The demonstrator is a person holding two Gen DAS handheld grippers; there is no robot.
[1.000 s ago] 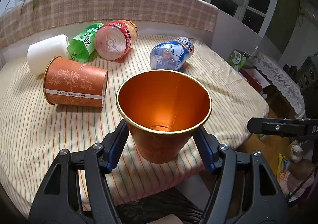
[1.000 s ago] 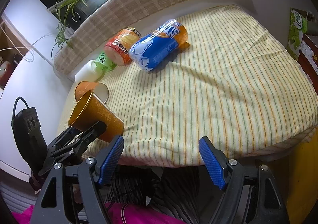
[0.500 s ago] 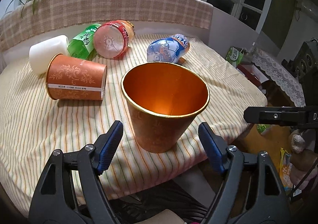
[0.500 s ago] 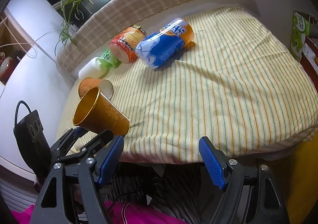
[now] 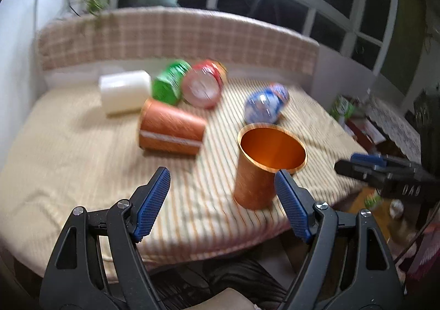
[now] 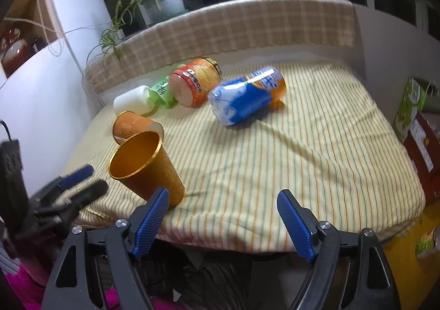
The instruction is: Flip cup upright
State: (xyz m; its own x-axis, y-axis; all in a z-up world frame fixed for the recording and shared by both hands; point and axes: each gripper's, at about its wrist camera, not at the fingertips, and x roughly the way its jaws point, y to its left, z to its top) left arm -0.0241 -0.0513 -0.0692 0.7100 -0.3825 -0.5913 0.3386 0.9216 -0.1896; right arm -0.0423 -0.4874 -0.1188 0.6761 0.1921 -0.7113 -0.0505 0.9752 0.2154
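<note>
Orange cup (image 5: 264,169) stands upright on the striped desk (image 5: 68,150); flip looks done. Left tongs (image 5: 222,202) open and empty, right tongs (image 6: 221,220) likewise.

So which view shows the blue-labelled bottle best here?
The right wrist view: the blue-labelled bottle lies on its side on the striped cloth, its whole length visible and label fairly sharp. The left wrist view shows it end-on only, small and motion-blurred, behind the upright orange cup.
</note>
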